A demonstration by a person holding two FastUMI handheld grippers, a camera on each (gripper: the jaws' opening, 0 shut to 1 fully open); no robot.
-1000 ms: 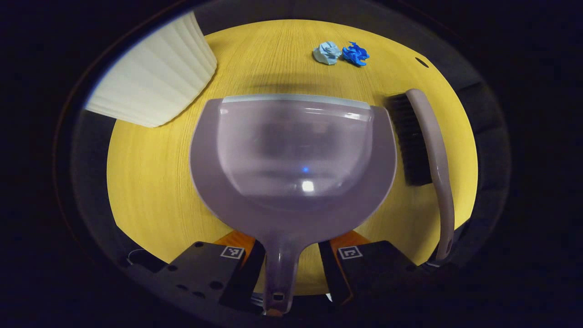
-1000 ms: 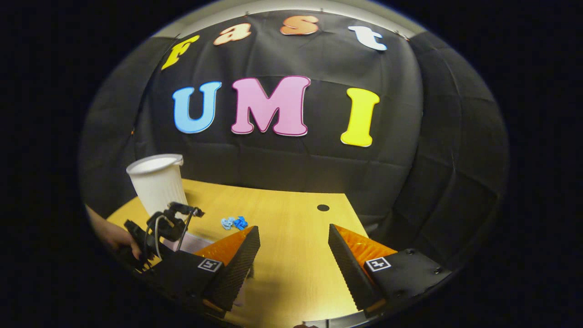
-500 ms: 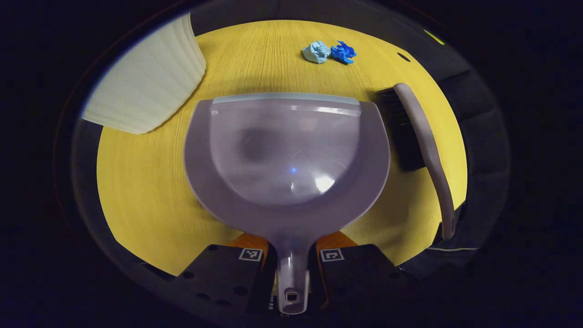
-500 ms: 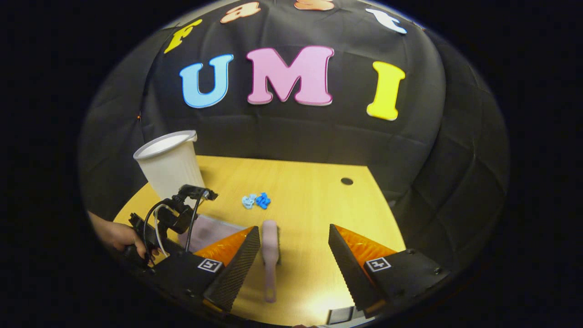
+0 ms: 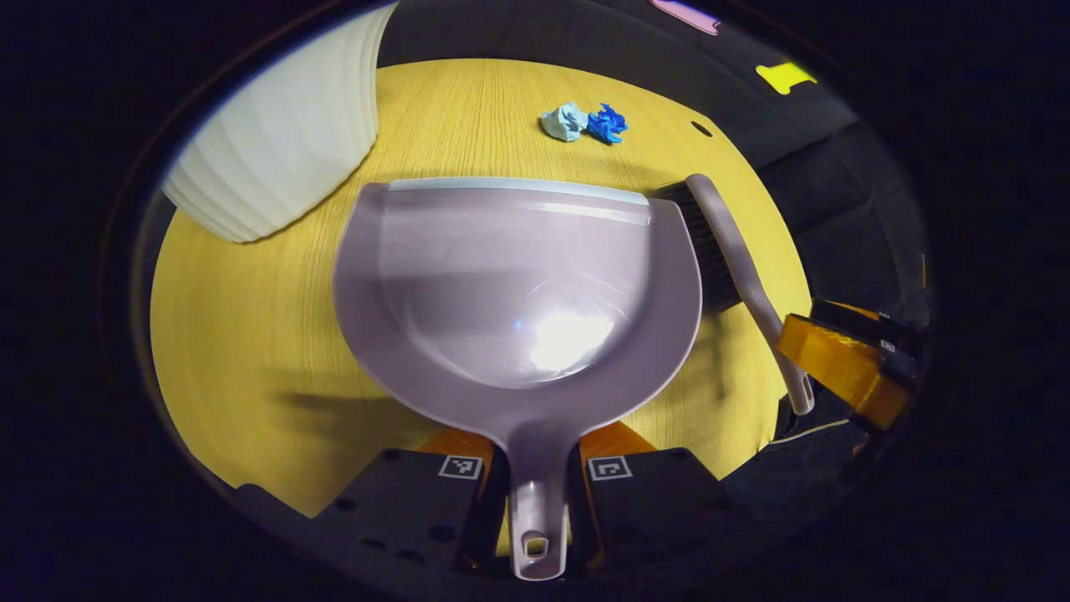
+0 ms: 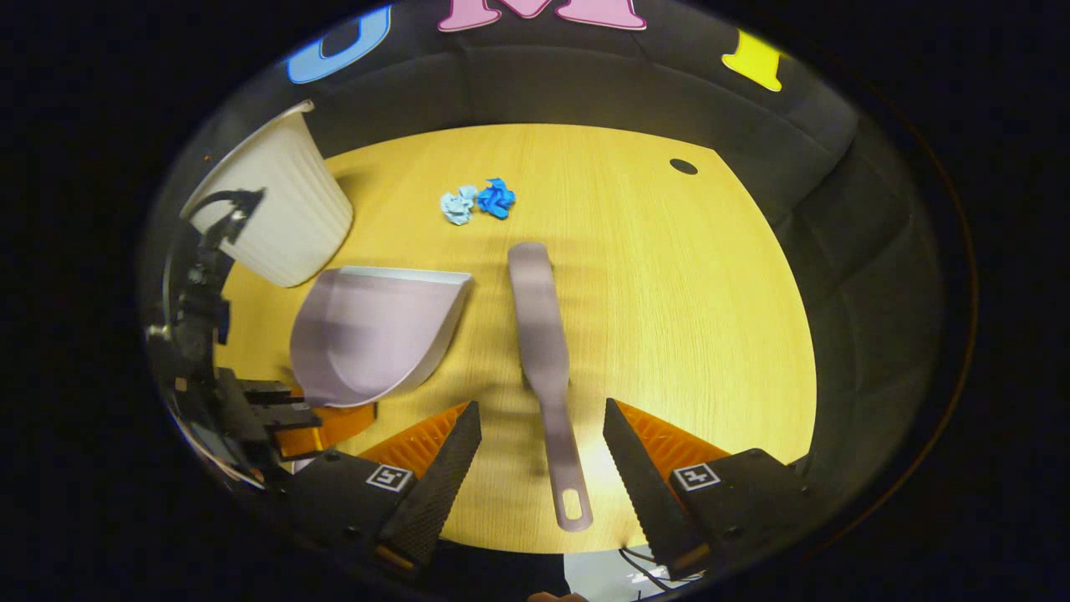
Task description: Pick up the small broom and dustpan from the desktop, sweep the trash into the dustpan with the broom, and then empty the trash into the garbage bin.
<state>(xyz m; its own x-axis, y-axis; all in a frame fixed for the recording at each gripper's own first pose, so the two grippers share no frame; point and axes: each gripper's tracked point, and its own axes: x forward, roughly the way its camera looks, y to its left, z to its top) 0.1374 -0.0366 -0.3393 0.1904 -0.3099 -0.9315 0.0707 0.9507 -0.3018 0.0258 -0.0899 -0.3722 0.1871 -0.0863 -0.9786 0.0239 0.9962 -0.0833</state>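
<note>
A mauve dustpan [image 5: 518, 284] lies on the yellow desktop [image 5: 251, 334], its handle between the fingers of my left gripper [image 5: 535, 493], which is shut on it. To its right lies the small broom [image 5: 736, 267], black bristles toward the pan. Two crumpled paper scraps, pale blue [image 5: 563, 122] and bright blue [image 5: 607, 124], sit beyond the pan's lip. In the right gripper view the broom [image 6: 543, 351] points away from me, its handle between the spread fingers of my open right gripper [image 6: 542, 439]. The dustpan [image 6: 372, 334] and the scraps [image 6: 476, 201] lie left and ahead.
A white ribbed bin [image 5: 284, 150] stands at the far left of the desk, close to the dustpan; it shows again as the bin [image 6: 276, 217] in the right gripper view. A cable hole [image 6: 683, 166] marks the far right of the desktop. Black cloth surrounds the desk.
My left gripper has closed on the dustpan handle and raised it slightly. My right gripper has tilted down and come forward so its open fingers straddle the broom handle.
</note>
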